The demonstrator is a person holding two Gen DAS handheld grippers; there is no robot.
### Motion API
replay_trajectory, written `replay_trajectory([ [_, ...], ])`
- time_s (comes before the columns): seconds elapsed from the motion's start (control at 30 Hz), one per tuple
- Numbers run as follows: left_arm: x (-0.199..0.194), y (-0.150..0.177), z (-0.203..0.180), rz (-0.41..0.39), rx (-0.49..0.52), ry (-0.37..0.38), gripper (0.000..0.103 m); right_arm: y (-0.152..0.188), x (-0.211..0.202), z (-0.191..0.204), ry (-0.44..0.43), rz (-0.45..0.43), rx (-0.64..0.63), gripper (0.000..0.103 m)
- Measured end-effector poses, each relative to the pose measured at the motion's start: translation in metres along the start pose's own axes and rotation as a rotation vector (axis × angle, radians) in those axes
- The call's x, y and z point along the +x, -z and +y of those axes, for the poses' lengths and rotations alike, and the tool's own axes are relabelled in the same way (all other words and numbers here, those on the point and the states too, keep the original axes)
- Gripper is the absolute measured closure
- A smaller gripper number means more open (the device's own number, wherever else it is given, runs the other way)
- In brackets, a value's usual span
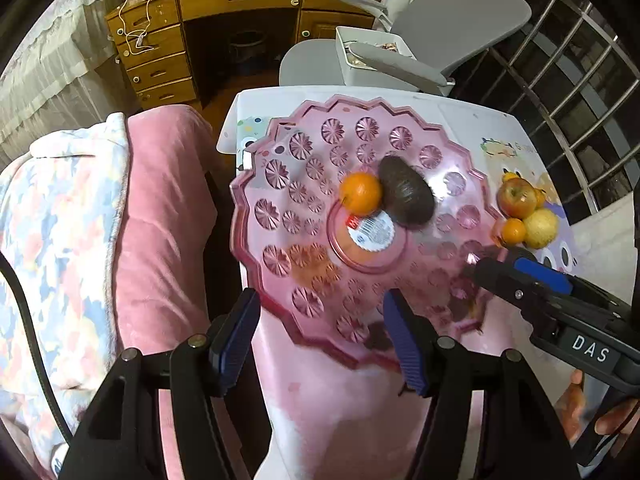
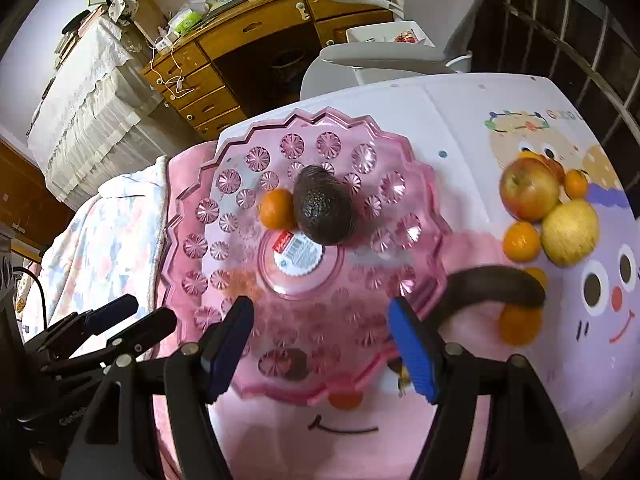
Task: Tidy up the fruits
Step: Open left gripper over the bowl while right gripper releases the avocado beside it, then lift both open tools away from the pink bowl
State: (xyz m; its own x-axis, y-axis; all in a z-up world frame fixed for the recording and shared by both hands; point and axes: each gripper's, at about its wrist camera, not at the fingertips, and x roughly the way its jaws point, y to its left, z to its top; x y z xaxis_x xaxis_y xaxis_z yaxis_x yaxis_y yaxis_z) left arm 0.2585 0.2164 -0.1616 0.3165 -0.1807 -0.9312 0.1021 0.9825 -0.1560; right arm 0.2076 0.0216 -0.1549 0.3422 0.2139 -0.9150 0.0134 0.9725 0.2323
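A pink scalloped plastic tray point(image 1: 280, 200) point(image 2: 200, 216) lies on the white table. On it sit an orange point(image 1: 360, 193) point(image 2: 277, 208) and a dark avocado point(image 1: 406, 196) point(image 2: 324, 206), touching. To its right on the table lie a red apple point(image 1: 517, 198) point(image 2: 528, 190), a yellow pear point(image 1: 541, 228) point(image 2: 570, 232) and small oranges point(image 2: 521, 241). My left gripper point(image 1: 322, 334) is open and empty over the tray's near edge; it also shows in the right wrist view point(image 2: 132, 316). My right gripper point(image 2: 320, 344) is open and empty over the near edge; it also shows in the left wrist view point(image 1: 500, 260). A dark blurred banana-shaped thing point(image 2: 496, 284) lies right of the tray.
A pink and floral blanket point(image 1: 100, 220) lies left of the table. A grey office chair point(image 1: 420, 52) with a white box on it stands behind the table, and a wooden desk point(image 1: 240, 12) beyond. A metal railing point(image 1: 580, 92) runs at the right.
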Motion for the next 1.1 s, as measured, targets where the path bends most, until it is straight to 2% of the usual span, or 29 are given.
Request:
replay_trajectory([
  [0.13, -0.016, 0.016, -0.008, -0.004, 0.011, 0.012, 0.04, 0.017, -0.016, -0.005, -0.008, -0.005, 0.026, 0.033],
  [0.43, -0.028, 0.067, -0.037, 0.044, 0.023, 0.057, 0.04, 0.067, -0.047, -0.034, 0.027, -0.025, 0.08, 0.033],
  [0.57, -0.036, 0.084, -0.057, 0.043, 0.07, 0.069, 0.04, 0.086, -0.055, -0.053, 0.036, -0.028, 0.118, 0.033],
  [0.83, -0.039, 0.096, -0.093, 0.061, 0.091, 0.058, 0.038, 0.114, -0.061, -0.085, 0.032, -0.013, 0.14, 0.033],
  [0.9, -0.039, 0.098, -0.106, 0.067, 0.096, 0.057, 0.034, 0.117, -0.064, -0.093, 0.024, -0.011, 0.131, 0.033],
  [1.1, -0.037, 0.095, -0.142, 0.07, 0.075, 0.061, 0.032, 0.109, -0.075, -0.117, 0.023, -0.001, 0.075, 0.033],
])
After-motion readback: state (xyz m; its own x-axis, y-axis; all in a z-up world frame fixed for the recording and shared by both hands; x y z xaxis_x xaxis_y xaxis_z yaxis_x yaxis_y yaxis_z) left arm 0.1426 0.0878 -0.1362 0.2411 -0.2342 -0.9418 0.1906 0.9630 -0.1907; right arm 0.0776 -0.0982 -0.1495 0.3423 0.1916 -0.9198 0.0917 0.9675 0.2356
